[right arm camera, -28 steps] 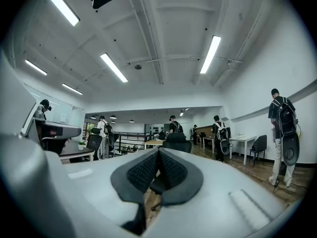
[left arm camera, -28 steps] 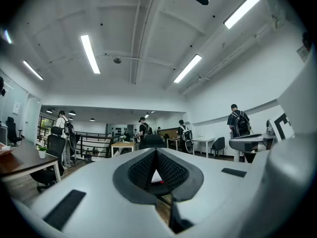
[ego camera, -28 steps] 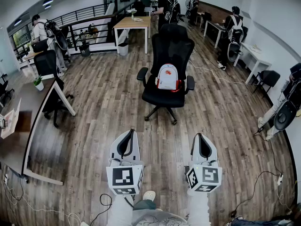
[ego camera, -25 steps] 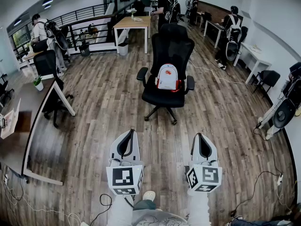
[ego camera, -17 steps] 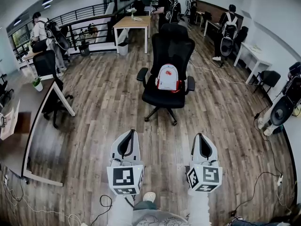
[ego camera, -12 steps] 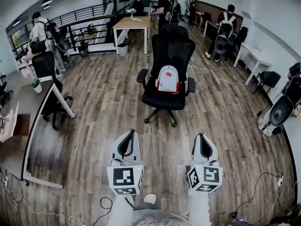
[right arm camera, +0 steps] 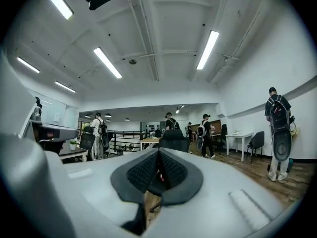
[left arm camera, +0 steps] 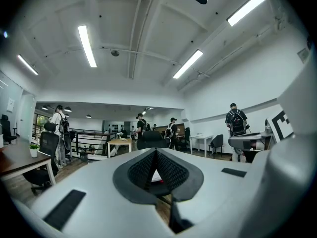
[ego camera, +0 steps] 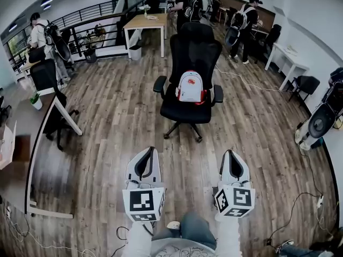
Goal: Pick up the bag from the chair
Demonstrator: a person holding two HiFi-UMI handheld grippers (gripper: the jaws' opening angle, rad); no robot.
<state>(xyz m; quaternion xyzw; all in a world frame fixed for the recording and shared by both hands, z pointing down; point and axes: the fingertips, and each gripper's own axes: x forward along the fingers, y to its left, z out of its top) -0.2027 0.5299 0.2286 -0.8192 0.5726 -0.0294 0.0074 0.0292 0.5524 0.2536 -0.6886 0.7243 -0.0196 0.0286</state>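
Observation:
A small white backpack with red trim (ego camera: pixel 191 87) stands upright on the seat of a black office chair (ego camera: pixel 194 52) in the middle of the wooden floor. My left gripper (ego camera: pixel 146 153) and right gripper (ego camera: pixel 230 155) are held side by side well short of the chair, both pointing at it. Both are shut with nothing between their jaws. In the left gripper view (left arm camera: pixel 156 152) a sliver of the bag (left arm camera: pixel 155 176) shows through the slit between the pads, and the chair's headrest (right arm camera: pixel 174 134) rises above the jaws in the right gripper view (right arm camera: pixel 159 151).
A desk (ego camera: pixel 32 133) with a black chair (ego camera: pixel 45 76) stands at the left. A wooden table (ego camera: pixel 143 22) sits beyond the chair, by a railing. Several people with backpacks stand at the back. Cables (ego camera: pixel 300 208) and a black case (ego camera: pixel 323 119) lie at the right.
Both grippers and the view have moved forward toward the chair, which now looks slightly nearer. A person at the back right has walked left along the far desks.

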